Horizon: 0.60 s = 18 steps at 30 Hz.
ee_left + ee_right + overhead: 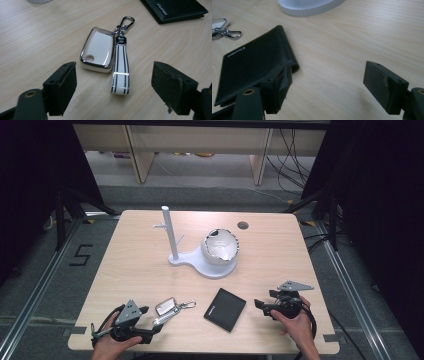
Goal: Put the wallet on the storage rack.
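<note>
A white key fob with a chrome rim (166,306) lies near the table's front edge, with a striped white strap (120,72) and a metal clip attached. My left gripper (153,328) sits just in front of it and is open; in the left gripper view its jaws (115,75) stand wide on either side of the strap's end without touching it. A black leather wallet (225,309) lies flat to the right of the fob. My right gripper (260,309) is open beside the wallet's right edge, and its left fingertip (279,82) is close to the wallet's corner (254,67).
A white stand (200,262) with an upright pegged post (170,232) and a cracked-egg-shaped bowl (220,247) sits mid-table. A round cable hole (243,225) is at the back. The light wooden table (140,280) has bare room at left and right.
</note>
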### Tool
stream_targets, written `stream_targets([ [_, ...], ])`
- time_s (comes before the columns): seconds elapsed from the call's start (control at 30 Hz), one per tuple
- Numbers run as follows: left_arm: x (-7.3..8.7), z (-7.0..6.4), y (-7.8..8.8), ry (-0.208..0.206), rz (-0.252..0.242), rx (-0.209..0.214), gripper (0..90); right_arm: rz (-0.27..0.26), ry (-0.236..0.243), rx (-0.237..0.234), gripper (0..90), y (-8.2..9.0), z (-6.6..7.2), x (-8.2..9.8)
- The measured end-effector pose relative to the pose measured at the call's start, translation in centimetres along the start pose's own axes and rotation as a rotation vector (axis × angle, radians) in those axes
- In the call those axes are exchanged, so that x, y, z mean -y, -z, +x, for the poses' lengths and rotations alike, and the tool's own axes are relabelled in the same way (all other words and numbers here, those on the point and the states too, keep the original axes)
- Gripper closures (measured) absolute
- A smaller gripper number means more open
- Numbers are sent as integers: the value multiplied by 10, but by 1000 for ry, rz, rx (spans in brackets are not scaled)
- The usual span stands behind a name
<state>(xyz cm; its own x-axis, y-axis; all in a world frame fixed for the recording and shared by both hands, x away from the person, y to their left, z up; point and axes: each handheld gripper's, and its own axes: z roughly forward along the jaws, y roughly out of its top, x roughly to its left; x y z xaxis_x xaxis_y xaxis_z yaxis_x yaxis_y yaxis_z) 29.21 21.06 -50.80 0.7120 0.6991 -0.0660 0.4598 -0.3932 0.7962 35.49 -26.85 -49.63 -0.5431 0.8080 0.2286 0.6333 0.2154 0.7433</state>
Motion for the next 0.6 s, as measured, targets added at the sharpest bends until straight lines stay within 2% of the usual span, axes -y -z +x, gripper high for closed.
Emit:
stream_targets([
  [0.03,0,-2,-1,16,-19,4,220,-5,-11,-4,248,-1,0,0],
  [0.07,0,-2,0,-4,-9,13,242,-2,-20,-17,248,0,0,0],
  [0.1,-1,-3,0,-11,-12,16,265,-11,-5,-26,248,0,-3,0],
  [0.13,-2,-5,-1,1,-21,19,276,-1,-15,-29,248,1,-3,0],
  [0.17,-2,-7,-1,-4,-26,25,296,11,-56,-41,248,1,0,0],
  [0.2,-2,-9,-2,-12,-27,28,336,3,-63,-60,248,0,0,0],
  [0.23,-3,-11,-1,-40,-29,40,371,-6,-58,-60,248,0,0,1],
  [0.27,-3,-11,-1,-40,-29,40,463,-6,-58,-60,248,0,0,1],
  [0.33,-4,-15,-2,-56,-45,54,497,-7,-60,-63,247,0,0,0],
  [0.37,-4,-17,-3,-59,-53,55,523,-12,-21,-44,245,0,-3,-1],
  [0.4,-5,-19,-3,-67,-59,73,596,-9,-25,-48,244,0,-3,-1],
  [0.43,-6,-21,-4,-71,-60,85,633,1,-71,-72,244,0,0,-1],
  [0.47,-7,-23,-6,-71,-72,93,681,-4,-47,-78,243,-1,-2,-2],
  [0.5,-9,-26,-7,-82,-62,91,727,-12,-37,-74,240,-1,-2,-2],
  [0.53,-11,-31,-11,-65,-74,121,755,-8,-51,-89,240,-1,-2,-4],
  [0.57,-13,-34,-13,-70,-76,133,790,3,-93,-104,241,0,1,-6],
  [0.6,-15,-39,-16,-70,-77,142,818,-17,-64,-123,241,-2,-1,-8],
])
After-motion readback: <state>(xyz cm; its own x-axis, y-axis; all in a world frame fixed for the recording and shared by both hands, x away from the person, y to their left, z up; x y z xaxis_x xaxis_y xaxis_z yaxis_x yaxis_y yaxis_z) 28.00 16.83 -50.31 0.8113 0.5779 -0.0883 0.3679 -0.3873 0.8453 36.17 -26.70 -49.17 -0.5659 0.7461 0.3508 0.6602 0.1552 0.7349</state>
